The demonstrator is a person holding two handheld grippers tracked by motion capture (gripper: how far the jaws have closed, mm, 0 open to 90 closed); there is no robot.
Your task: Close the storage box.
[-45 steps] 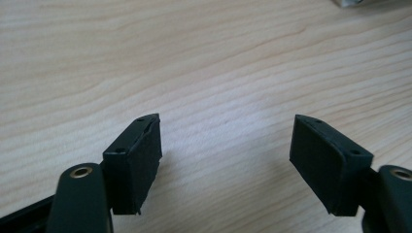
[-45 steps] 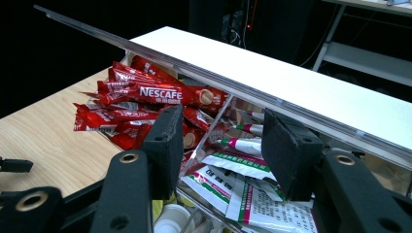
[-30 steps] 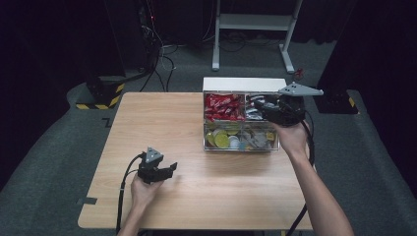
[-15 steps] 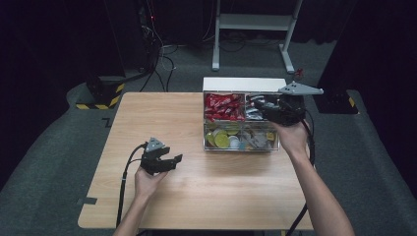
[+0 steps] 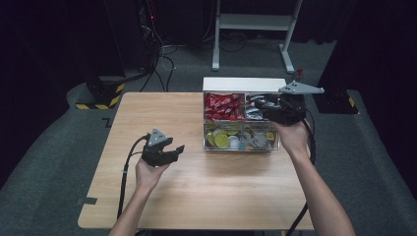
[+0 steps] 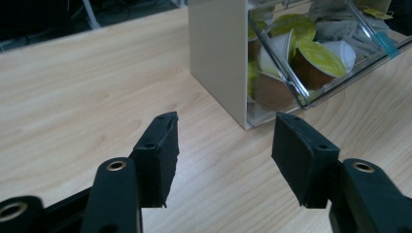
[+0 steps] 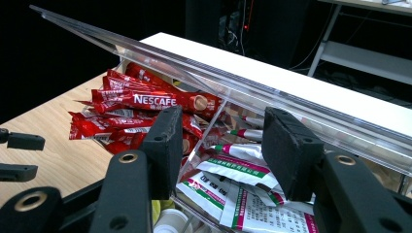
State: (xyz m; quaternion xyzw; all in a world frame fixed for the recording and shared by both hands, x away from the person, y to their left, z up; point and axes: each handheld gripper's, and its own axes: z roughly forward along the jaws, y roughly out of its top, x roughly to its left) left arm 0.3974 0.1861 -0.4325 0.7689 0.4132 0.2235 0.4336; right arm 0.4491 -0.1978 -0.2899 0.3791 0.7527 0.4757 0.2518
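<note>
since a second ago my left gripper (image 5: 169, 150) has lifted and advanced toward the organiser box (image 5: 243, 84), jaws wide, empty. right gripper (image 5: 268, 109) unmoved over the sachet bin (image 7: 243, 167), parted, holding nothing.

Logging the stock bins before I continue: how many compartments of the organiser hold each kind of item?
Red Nescafe sticks: 1
White-and-green sachets: 1
Yellow-lidded capsules: 1
Greyish packets: 1
Total: 4 compartments
</note>
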